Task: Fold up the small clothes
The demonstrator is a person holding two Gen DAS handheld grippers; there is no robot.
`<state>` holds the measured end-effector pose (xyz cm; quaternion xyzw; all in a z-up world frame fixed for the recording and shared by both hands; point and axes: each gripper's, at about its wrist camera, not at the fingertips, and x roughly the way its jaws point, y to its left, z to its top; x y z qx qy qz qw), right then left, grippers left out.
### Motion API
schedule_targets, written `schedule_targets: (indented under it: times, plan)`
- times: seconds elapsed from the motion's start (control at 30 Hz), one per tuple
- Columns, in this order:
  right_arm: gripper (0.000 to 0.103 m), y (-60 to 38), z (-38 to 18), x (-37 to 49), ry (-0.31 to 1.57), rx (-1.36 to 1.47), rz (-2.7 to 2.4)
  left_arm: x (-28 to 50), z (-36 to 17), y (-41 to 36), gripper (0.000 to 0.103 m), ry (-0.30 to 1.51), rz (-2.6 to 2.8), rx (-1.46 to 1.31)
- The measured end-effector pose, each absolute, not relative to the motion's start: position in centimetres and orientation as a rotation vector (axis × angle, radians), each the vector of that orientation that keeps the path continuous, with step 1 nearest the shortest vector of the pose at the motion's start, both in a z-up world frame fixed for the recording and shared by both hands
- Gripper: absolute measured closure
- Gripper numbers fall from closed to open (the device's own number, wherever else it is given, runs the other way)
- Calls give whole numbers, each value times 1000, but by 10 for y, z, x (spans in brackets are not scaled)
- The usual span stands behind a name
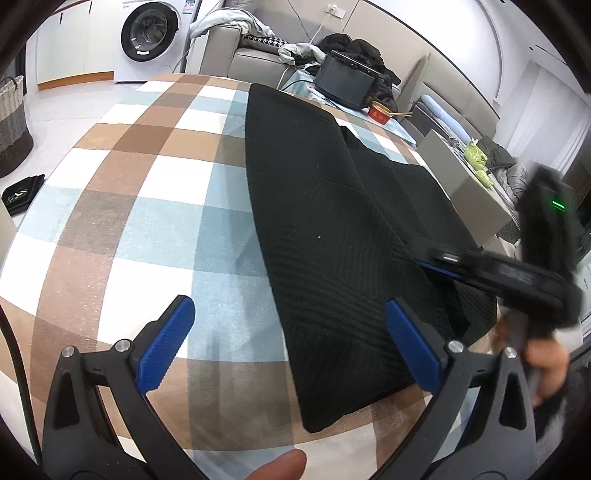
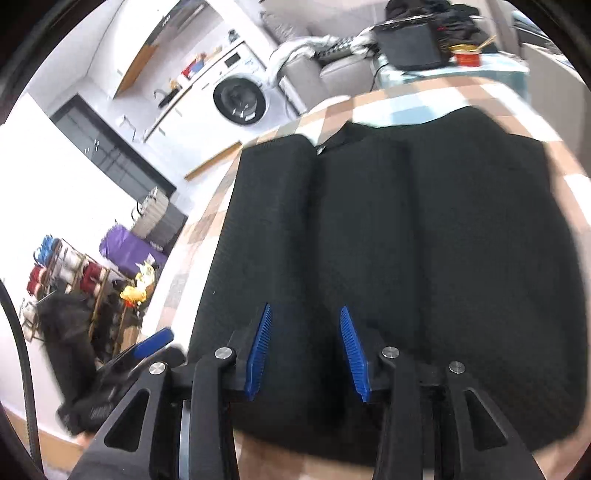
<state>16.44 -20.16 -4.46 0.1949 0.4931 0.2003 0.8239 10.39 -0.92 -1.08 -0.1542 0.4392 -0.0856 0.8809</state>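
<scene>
Nearest the cameras, the left gripper (image 1: 290,341) is seen with its jaws spread wide and released; nothing is grasped. One blue pad (image 1: 168,341) hangs over the bare checked cloth, the other over the near edge of the black garment (image 1: 332,229); whether that pad touches the fabric cannot be told. A fingertip of the person is visible at the bottom edge of the left wrist view.

The right gripper (image 2: 307,350) is found with its jaws partly parted. Both pads are held over the near part of the garment, and no fabric is seen pinched between them; it is judged released. Contact with the knit below cannot be confirmed, the right wrist view being blurred.

The garment itself, a ribbed black knit, is laid flat on the tabletop (image 1: 122,206), which is covered in a brown, blue and white check. A lengthwise fold is already made: one side is seen turned over the body as a long panel. The piece remains long from near to far, so the crosswise folds are judged outstanding.

Beyond the tabletop, a washing machine (image 1: 149,35) and a sofa (image 1: 251,55) strewn with clothing are noted.
</scene>
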Motion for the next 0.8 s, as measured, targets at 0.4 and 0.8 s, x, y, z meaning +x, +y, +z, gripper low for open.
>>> schedule_targets:
  times: [0.4, 0.8]
  plan:
    - [98, -186, -3, 158, 908, 202, 347, 105, -12, 1, 1, 905, -162, -342]
    - [63, -242, -47, 150, 1050, 408, 359, 112, -20, -11, 1, 943, -160, -323]
